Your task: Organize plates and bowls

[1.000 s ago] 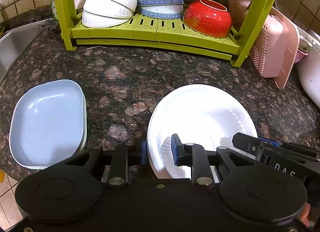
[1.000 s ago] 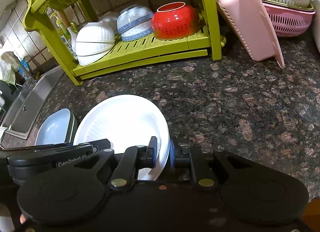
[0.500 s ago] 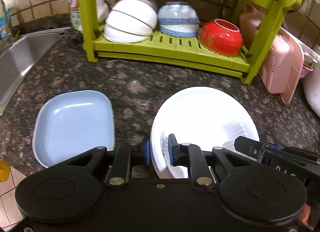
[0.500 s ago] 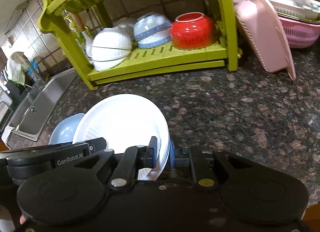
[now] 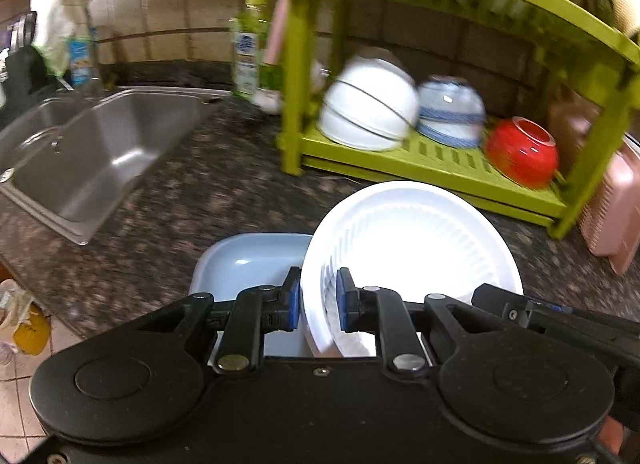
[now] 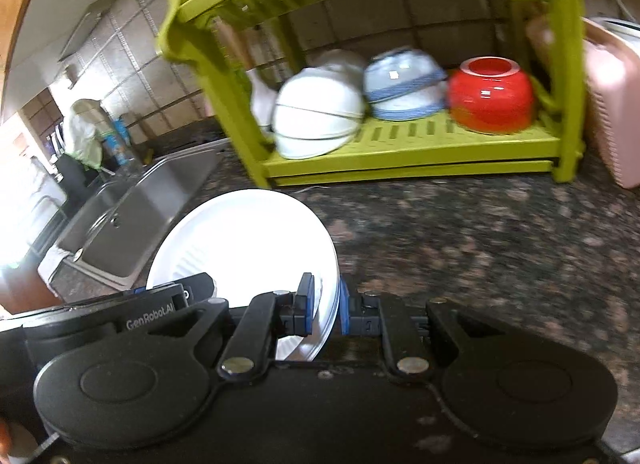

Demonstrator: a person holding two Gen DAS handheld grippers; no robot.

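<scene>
A white round plate (image 5: 412, 248) is lifted off the counter and tilted up, held from both sides. My left gripper (image 5: 318, 300) is shut on its left rim and my right gripper (image 6: 324, 308) is shut on its right rim (image 6: 256, 240). Below the plate's left side lies a light blue square plate (image 5: 244, 264) on the counter. Beyond stands a green dish rack (image 5: 440, 160) whose lower shelf holds stacked white bowls (image 5: 368, 108), blue-patterned bowls (image 5: 450, 112) and a red bowl (image 5: 520, 152). White plates stand blurred in its top tier.
A steel sink (image 5: 92, 148) is sunk into the speckled granite counter (image 6: 480, 248) on the left, with soap bottles (image 5: 252, 36) behind it. A pink colander (image 5: 612, 208) leans at the rack's right end. Floor tiles show past the counter's front edge.
Both grippers have raised the white plate off the counter and tilted it up. The views have swung upward, bringing the sink and the rack's top tier into sight.
</scene>
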